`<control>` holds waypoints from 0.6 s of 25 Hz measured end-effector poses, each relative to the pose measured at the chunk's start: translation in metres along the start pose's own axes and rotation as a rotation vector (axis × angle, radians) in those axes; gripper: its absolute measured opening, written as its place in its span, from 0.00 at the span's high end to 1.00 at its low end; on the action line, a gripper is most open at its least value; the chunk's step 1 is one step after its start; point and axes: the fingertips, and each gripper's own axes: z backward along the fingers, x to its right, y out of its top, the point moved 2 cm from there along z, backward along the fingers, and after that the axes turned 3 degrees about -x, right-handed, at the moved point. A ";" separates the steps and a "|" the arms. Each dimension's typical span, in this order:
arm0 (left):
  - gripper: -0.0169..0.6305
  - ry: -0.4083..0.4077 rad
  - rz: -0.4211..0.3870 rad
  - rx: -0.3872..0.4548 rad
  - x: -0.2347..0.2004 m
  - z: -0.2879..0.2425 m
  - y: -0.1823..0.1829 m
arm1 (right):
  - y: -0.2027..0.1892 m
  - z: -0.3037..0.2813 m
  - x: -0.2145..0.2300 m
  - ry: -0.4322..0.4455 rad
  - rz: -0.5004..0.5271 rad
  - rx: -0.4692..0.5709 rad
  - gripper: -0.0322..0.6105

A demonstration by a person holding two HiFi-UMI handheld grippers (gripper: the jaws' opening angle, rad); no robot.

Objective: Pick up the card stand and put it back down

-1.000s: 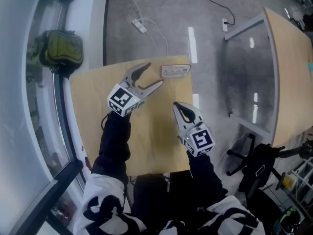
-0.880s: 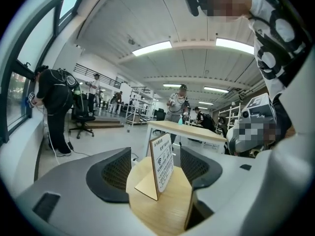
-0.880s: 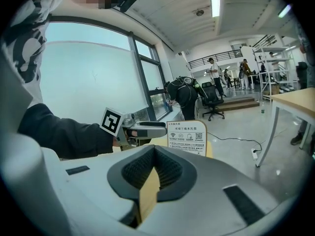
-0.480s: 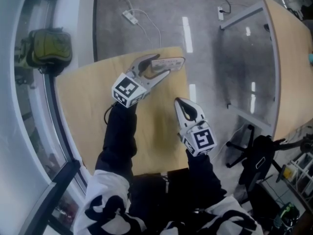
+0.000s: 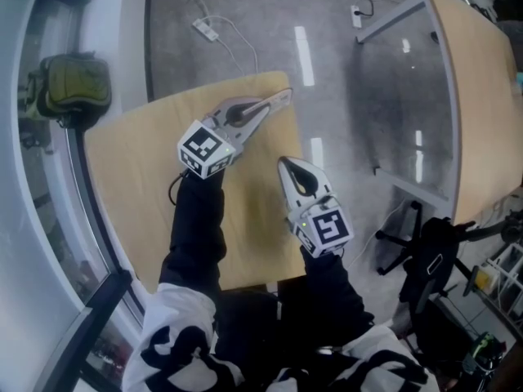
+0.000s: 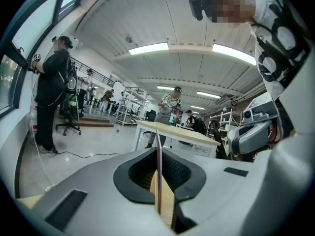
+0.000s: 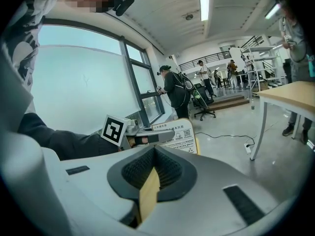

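The card stand (image 5: 283,95) is a thin pale sheet with print, at the far right corner of the small wooden table (image 5: 131,162). My left gripper (image 5: 268,106) has just been closing and is now shut on the sheet. In the left gripper view the card stand (image 6: 158,140) shows edge-on, pinched between the jaws of the left gripper (image 6: 158,157). The right gripper view shows the card stand (image 7: 181,135) face-on with the left gripper (image 7: 162,136) clamped on its left side. My right gripper (image 5: 288,167) hovers over the table's right part, shut and empty, also visible as the right gripper (image 7: 155,150).
A green bag (image 5: 69,84) sits on the ledge at the window to the left. A power strip (image 5: 204,29) with its cable lies on the floor beyond the table. A larger table (image 5: 482,96) and an office chair (image 5: 433,260) stand to the right. People stand in the room.
My left gripper moved forward to the card stand at the table's far edge and went from wide open to shut on it. The right gripper stayed about where it was.
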 end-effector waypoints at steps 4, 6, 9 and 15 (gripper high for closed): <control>0.94 0.041 0.030 -0.031 0.017 -0.001 -0.002 | 0.000 0.012 0.006 -0.038 -0.050 0.006 0.93; 0.94 0.067 0.077 -0.024 0.028 0.006 -0.002 | 0.002 0.020 0.005 -0.054 -0.069 0.013 0.93; 0.94 0.114 0.157 0.001 0.051 0.022 0.003 | 0.011 0.037 -0.004 -0.063 -0.076 0.032 0.92; 0.94 0.209 0.161 0.040 0.106 0.054 0.047 | 0.040 0.076 -0.016 -0.033 -0.144 0.098 0.93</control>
